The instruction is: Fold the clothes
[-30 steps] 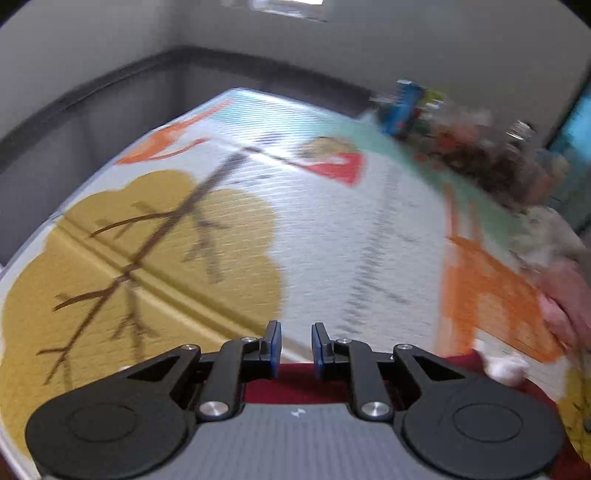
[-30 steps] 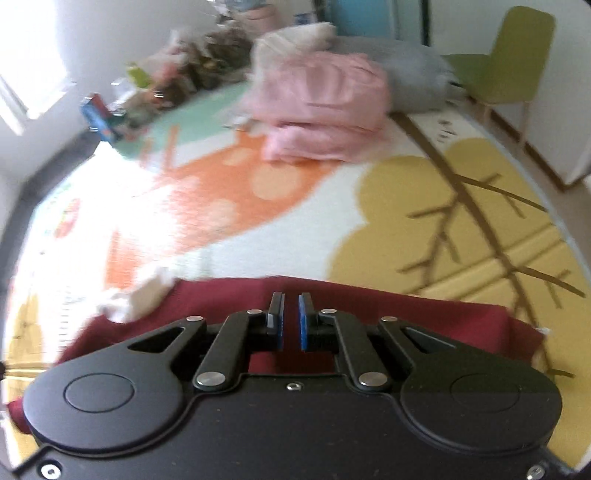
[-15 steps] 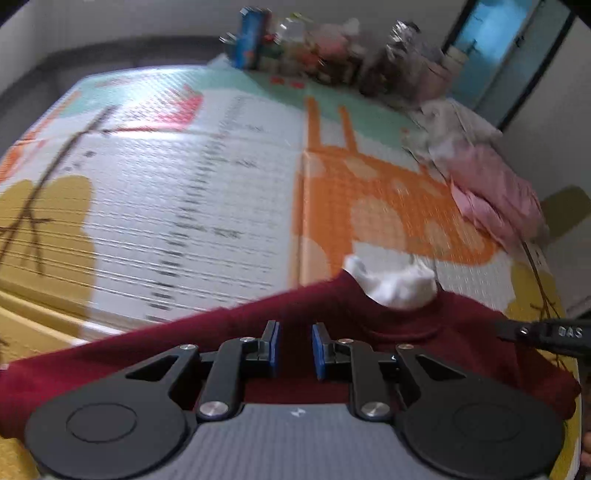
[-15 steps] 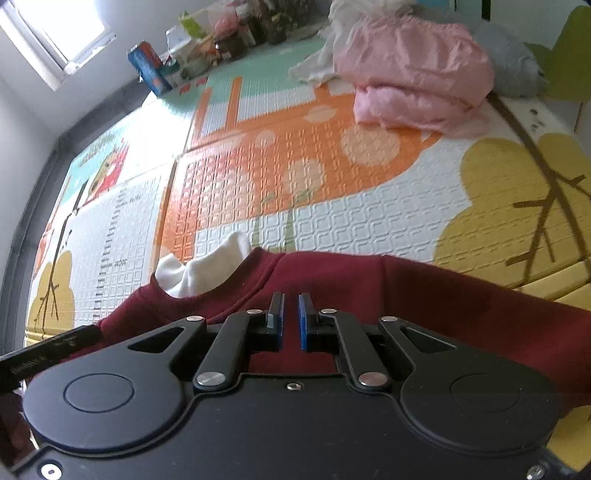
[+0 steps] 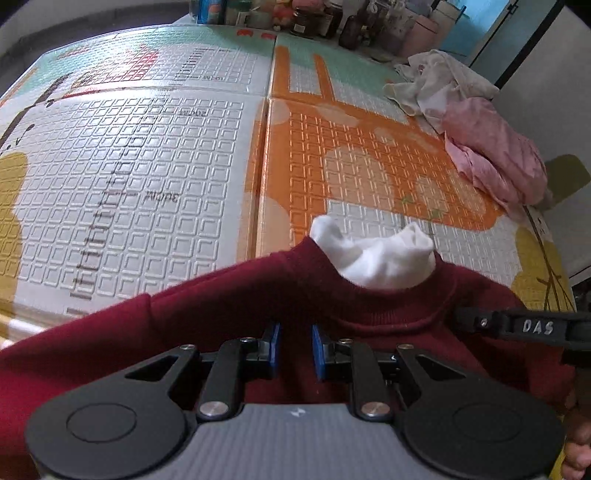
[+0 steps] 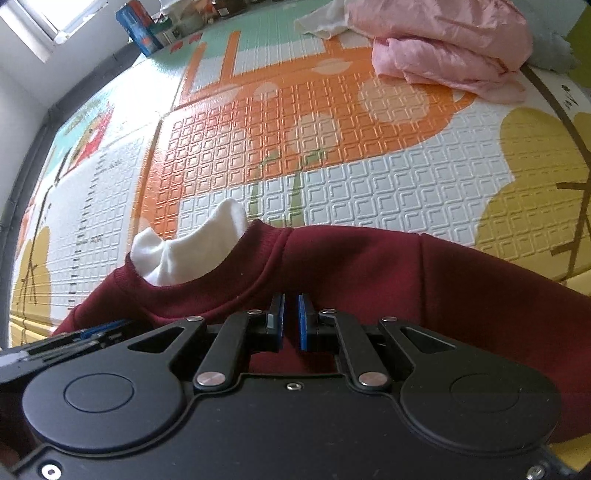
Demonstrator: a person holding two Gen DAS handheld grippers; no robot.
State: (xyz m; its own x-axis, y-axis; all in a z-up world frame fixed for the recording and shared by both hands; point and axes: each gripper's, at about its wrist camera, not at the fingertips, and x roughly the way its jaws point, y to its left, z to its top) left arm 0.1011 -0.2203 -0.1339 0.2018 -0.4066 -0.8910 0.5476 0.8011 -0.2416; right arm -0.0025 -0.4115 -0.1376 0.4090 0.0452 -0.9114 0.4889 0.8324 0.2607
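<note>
A dark red sweater (image 5: 221,314) with a white inner collar (image 5: 380,262) lies spread on the patterned play mat (image 5: 147,166), neck pointing away from me. My left gripper (image 5: 295,347) sits over the shoulder left of the collar, its blue pads closed on red fabric with a narrow gap. In the right wrist view the sweater (image 6: 406,277) and collar (image 6: 184,254) show again, and my right gripper (image 6: 291,321) pinches fabric right of the neck. A black finger of the right gripper (image 5: 517,326) reaches in from the right in the left wrist view.
A pink garment pile (image 5: 495,155) and a crumpled white cloth (image 5: 436,85) lie on the mat's far right. Jars and bottles (image 5: 332,22) line the far edge, with a blue box (image 6: 138,26) near the window. A green chair (image 5: 565,177) stands past the pile.
Both grippers swung round and came down towards the mat with the sweater. It now lies spread out with its collar in full view, and the motion blur is gone.
</note>
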